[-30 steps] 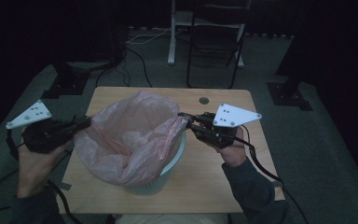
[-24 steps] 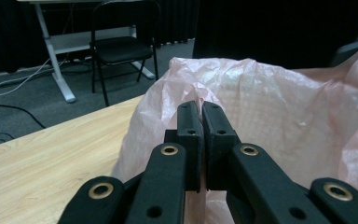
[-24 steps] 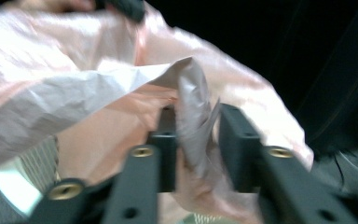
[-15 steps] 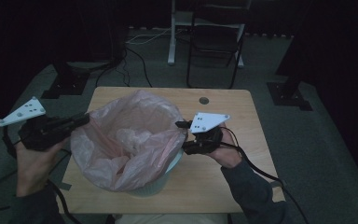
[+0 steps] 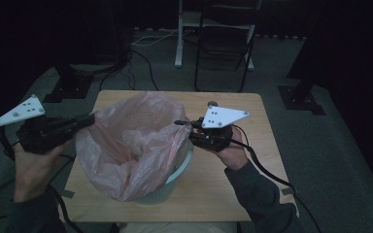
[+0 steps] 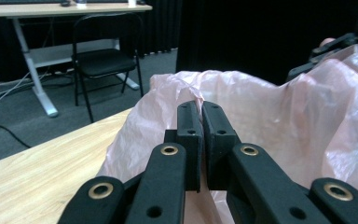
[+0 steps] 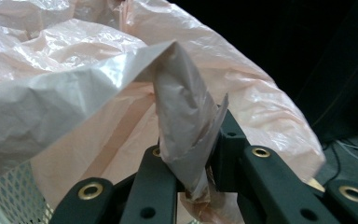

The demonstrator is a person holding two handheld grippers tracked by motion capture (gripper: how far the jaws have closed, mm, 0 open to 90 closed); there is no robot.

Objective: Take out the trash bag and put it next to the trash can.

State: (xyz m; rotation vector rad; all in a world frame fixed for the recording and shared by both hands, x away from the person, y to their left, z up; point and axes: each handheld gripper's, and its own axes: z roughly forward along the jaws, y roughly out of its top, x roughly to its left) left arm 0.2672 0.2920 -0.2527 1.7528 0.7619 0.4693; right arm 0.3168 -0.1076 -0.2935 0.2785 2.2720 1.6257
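High view shows the pink bag (image 5: 131, 145) draped into and over the pale mesh bin (image 5: 177, 182), which stands near the front edge of the worktop (image 5: 252, 126). I take that bin as my landmark throughout.

My left claw (image 5: 85, 120) sits to the left of the bin, above its rim, clamped tight on the bag's edge; in the left gripper view the jaws meet with only thin film (image 6: 200, 95) pinched between them. My right claw (image 5: 187, 127) sits at the bin's right side, just above the rim. In the right gripper view a twisted fold of the film (image 7: 186, 135) runs down between its jaws, which have just been closing and now hold that fold.

Judgement: the two grips on opposite sides keep the bag's mouth spread wide over the bin, so that the edge can be drawn down around the rim. The left side of the bag stands well proud of the bin and is not yet seated. The film is thin; a hard pull risks tearing or slipping.
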